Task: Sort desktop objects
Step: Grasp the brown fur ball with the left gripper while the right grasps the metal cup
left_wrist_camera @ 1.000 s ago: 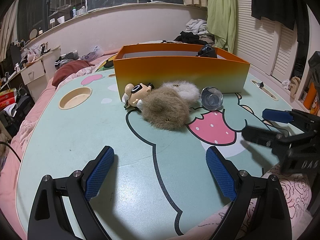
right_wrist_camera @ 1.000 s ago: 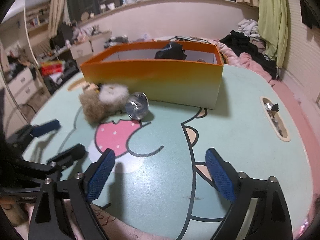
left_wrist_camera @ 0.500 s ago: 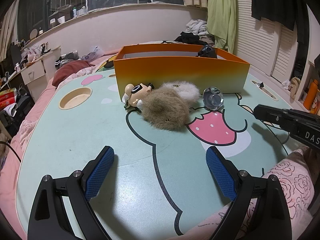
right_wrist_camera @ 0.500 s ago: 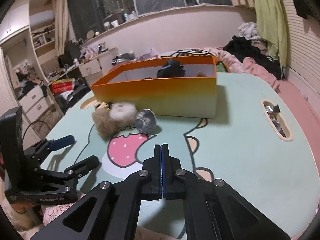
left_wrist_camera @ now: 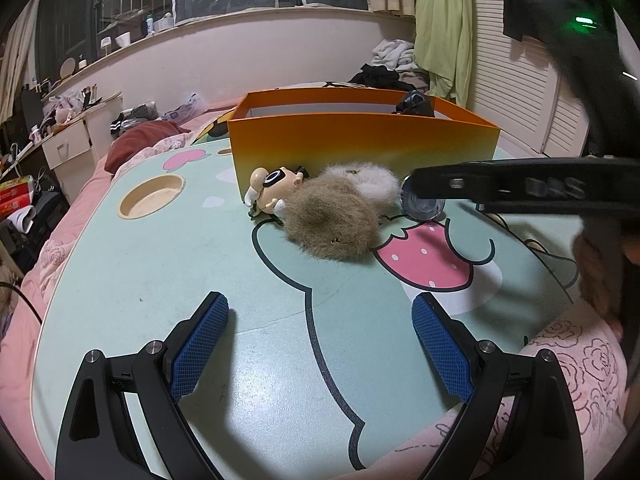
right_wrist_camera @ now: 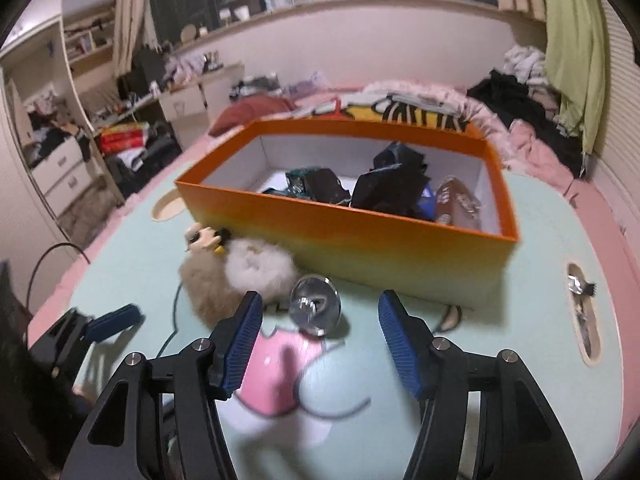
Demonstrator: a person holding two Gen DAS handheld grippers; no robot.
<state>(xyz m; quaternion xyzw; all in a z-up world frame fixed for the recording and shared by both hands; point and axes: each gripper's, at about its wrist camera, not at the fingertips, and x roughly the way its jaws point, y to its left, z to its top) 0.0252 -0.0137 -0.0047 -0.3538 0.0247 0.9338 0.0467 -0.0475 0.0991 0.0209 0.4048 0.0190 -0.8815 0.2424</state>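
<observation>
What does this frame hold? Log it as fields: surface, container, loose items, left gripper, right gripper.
surface: cartoon-print table
container: orange box, dark wrappers inside
loose items: small figurine, brown fur ball, white fur ball, clear glass piece, all in front of the box
left gripper: open, empty
right gripper: jaws just opening, nothing between them, aimed at the glass piece

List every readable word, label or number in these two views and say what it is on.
"DAS": raised letters, blurred, on the side of the right tongs, in the left view.
Black lettering on the yellow cloth behind the orange box: too blurred to read.
Red package by the drawers: print too small.
</observation>
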